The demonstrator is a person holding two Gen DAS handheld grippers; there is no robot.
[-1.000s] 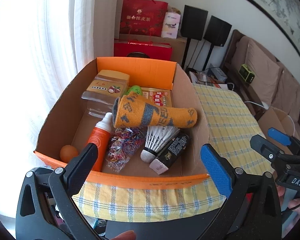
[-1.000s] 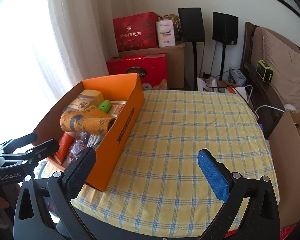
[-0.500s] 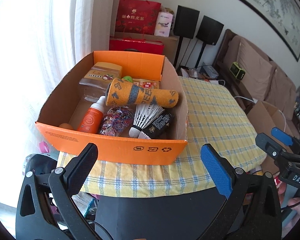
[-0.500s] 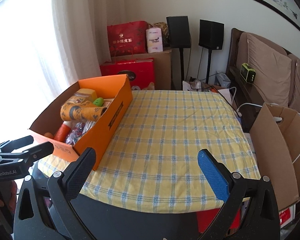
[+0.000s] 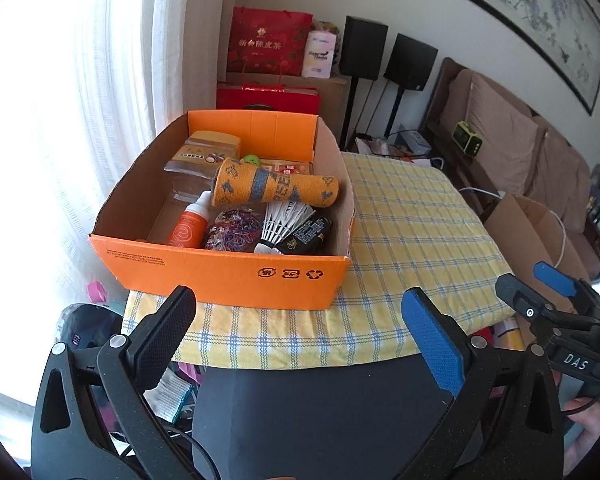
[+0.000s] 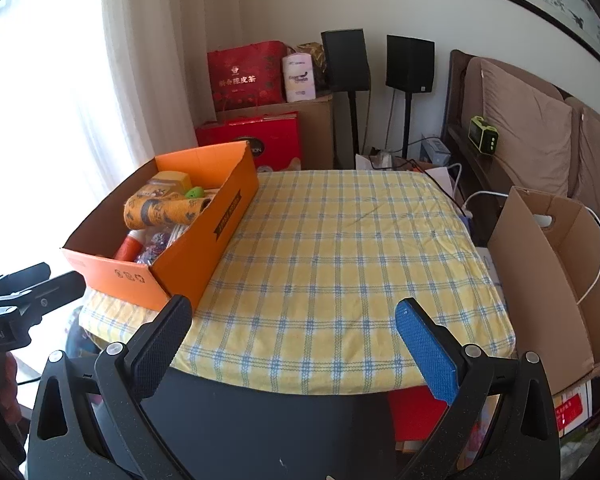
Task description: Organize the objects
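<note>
An orange cardboard box (image 5: 224, 272) stands on the left of the yellow checked tablecloth (image 5: 412, 240); it also shows in the right wrist view (image 6: 216, 224). Inside lie a rolled orange towel (image 5: 274, 188), an orange bottle (image 5: 190, 226), a bag of coloured bands (image 5: 232, 230), a shuttlecock (image 5: 280, 226), a black tube (image 5: 308, 234) and snack packets (image 5: 204, 154). My left gripper (image 5: 298, 324) is open and empty, in front of the box and off the table. My right gripper (image 6: 286, 332) is open and empty, at the table's near edge.
A brown cardboard box (image 6: 548, 264) stands on the floor right of the table. Red gift bags (image 6: 246, 76), two black speakers (image 6: 410, 64) and a sofa (image 6: 540, 136) are behind. White curtains (image 5: 80, 100) hang at the left.
Both grippers have pulled back and up from the table; the box and tablecloth look smaller and farther. Nothing was picked up or released.
</note>
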